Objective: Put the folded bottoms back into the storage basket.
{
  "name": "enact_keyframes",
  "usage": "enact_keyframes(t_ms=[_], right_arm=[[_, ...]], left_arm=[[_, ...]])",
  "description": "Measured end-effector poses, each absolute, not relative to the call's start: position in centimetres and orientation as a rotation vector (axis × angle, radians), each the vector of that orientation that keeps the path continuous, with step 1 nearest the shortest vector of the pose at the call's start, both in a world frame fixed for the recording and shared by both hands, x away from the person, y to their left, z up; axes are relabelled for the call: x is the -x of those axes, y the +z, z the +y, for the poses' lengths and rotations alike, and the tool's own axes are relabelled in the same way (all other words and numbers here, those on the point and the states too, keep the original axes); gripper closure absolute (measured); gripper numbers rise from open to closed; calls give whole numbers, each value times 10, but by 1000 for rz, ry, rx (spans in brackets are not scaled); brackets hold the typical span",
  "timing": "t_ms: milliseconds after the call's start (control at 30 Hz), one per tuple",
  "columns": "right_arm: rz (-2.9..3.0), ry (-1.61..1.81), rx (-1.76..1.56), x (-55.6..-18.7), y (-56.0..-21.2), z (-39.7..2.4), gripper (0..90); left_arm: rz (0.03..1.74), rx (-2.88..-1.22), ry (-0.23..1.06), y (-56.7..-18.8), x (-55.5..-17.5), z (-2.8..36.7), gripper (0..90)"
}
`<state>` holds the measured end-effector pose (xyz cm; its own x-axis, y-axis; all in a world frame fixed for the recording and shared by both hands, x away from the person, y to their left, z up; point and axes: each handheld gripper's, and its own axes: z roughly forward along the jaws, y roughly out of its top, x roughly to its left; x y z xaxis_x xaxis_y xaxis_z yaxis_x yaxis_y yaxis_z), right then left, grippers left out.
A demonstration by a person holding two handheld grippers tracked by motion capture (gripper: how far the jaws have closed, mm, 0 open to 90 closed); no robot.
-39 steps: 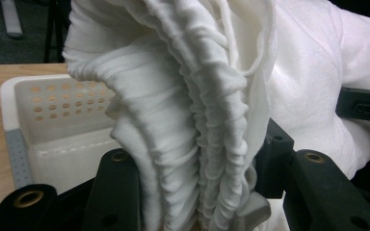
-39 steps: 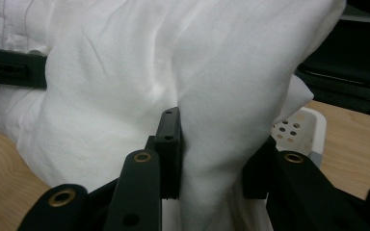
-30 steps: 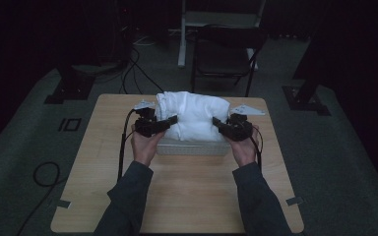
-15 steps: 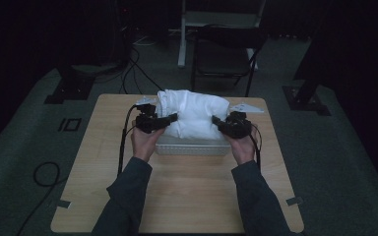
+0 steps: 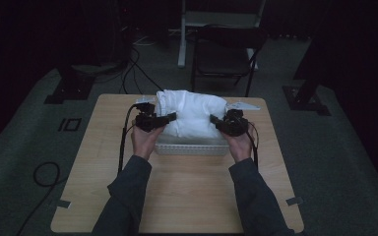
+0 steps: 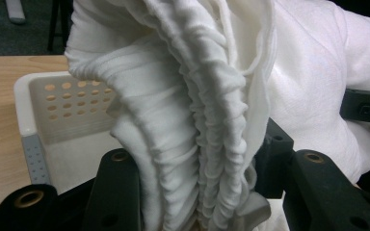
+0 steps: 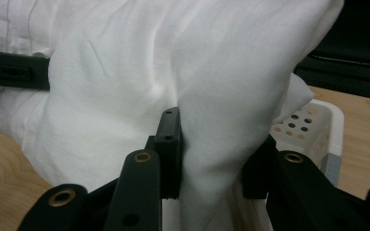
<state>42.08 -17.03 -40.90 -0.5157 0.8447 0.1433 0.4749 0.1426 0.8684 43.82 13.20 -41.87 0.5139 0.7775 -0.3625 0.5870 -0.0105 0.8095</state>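
Left gripper (image 5: 170, 117) clenched on the gathered, ruffled edge of the white cloth (image 5: 194, 115). Right gripper (image 5: 215, 123) clenched on a fold at the opposite end. Cloth bunched between both jaws, over the white basket (image 5: 192, 149) on the worktop (image 5: 187, 196).

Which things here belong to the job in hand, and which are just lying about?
In the job:
- white cloth bag, gathered end clamped in the left gripper
- right gripper, shut on the bag's other end
- white perforated basket under the bag

Lying about:
- folding chair
- floor cables
- wooden table, just the work surface
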Motion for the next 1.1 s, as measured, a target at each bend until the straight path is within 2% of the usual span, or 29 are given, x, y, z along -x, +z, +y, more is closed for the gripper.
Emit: enact_keyframes(t_ms=[1100], right_arm=[[2061,1259,-1351,-448,-429,-168,675]], left_arm=[[1233,-1747,248,-433,-462,121,555]])
